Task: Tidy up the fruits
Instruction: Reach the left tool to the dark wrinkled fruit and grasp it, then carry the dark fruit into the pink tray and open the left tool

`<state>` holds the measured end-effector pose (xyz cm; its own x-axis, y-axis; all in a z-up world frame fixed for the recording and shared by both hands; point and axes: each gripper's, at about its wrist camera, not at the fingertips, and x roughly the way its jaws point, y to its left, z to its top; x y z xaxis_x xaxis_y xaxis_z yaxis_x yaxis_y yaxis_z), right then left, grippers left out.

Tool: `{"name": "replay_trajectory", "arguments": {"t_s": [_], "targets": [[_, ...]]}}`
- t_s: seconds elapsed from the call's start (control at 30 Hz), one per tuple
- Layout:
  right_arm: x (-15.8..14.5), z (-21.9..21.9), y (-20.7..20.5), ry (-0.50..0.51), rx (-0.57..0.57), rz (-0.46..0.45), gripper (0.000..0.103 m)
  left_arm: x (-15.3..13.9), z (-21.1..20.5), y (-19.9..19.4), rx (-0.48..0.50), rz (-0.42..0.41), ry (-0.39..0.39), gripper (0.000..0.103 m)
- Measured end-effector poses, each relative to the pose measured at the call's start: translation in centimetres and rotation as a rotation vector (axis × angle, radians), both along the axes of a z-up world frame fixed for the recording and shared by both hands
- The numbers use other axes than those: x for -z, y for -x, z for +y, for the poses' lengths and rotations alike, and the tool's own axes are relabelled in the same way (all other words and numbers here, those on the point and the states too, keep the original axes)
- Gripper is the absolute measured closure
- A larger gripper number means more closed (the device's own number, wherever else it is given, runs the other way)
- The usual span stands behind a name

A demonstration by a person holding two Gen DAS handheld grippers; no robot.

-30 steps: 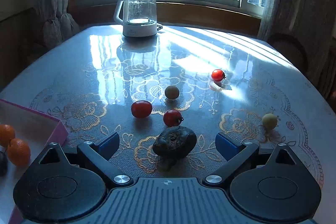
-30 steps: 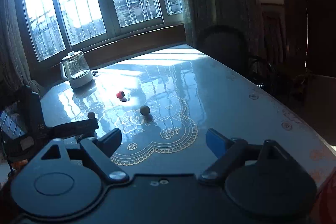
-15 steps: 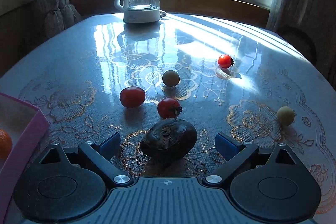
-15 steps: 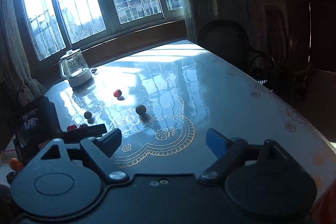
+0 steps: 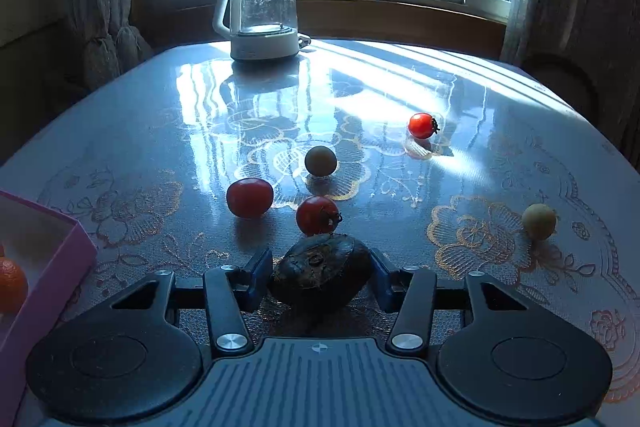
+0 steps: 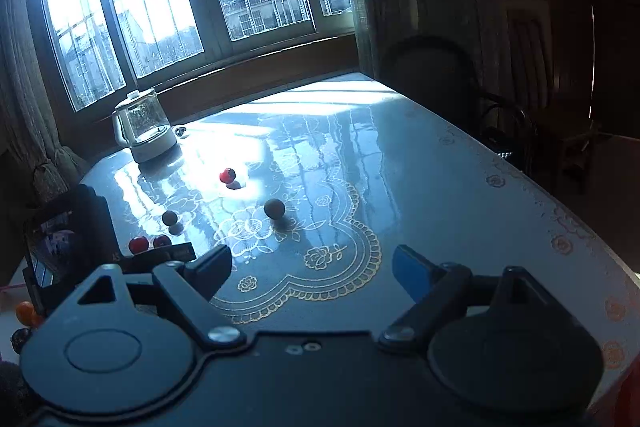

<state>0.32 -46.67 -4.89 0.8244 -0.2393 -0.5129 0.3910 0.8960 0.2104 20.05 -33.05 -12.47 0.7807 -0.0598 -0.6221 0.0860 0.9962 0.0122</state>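
A dark, wrinkled fruit (image 5: 322, 273) lies on the table between the blue pads of my left gripper (image 5: 320, 267). Its jaws are closing, and both pads touch the fruit's sides. Just beyond it are two red tomatoes (image 5: 249, 197) (image 5: 318, 215) and a tan round fruit (image 5: 320, 160). A third tomato (image 5: 423, 125) sits in the sunlight farther right, and a pale round fruit (image 5: 539, 221) lies at the right. My right gripper (image 6: 312, 267) hangs open above the lace-patterned table (image 6: 420, 187) with nothing between its fingers.
A pink box (image 5: 60, 267) at the left edge holds an orange (image 5: 12, 285). A glass kettle (image 5: 260, 19) stands at the far side by the window. A dark chair (image 6: 432, 79) is at the table's far right.
The left gripper's jaws have come in from wide open onto the dark fruit's sides. The left view has crept a little closer to the fruit. The right gripper stays open.
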Motion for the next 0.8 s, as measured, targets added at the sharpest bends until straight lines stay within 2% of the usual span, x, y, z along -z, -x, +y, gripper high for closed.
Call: {"name": "replay_trajectory", "arguments": {"t_s": [0.2, 0.37, 0.43, 0.53, 0.8], "targets": [[-0.2, 0.5, -0.1, 0.007, -0.011, -0.004, 0.016, 0.0, 0.3, 0.3, 0.010, -0.003, -0.002, 0.053], [-0.5, 0.8, 0.1, 0.011, -0.006, -0.001, 0.016, -0.7, 0.9, 0.8, 0.017, -0.021, 0.008, 0.061], [-0.6, 0.9, 0.0, 0.012, -0.005, -0.002, 0.016, -0.6, 1.1, 0.9, 0.030, -0.017, 0.012, 0.061], [-0.8, 1.4, -0.1, 0.018, -0.007, -0.003, 0.016, -0.3, 1.0, 1.2, 0.049, -0.038, -0.020, 0.063], [-1.3, 3.1, -0.2, 0.047, -0.023, -0.004, 0.016, -0.5, 2.1, 1.5, 0.053, -0.014, 0.032, 0.064]]}}
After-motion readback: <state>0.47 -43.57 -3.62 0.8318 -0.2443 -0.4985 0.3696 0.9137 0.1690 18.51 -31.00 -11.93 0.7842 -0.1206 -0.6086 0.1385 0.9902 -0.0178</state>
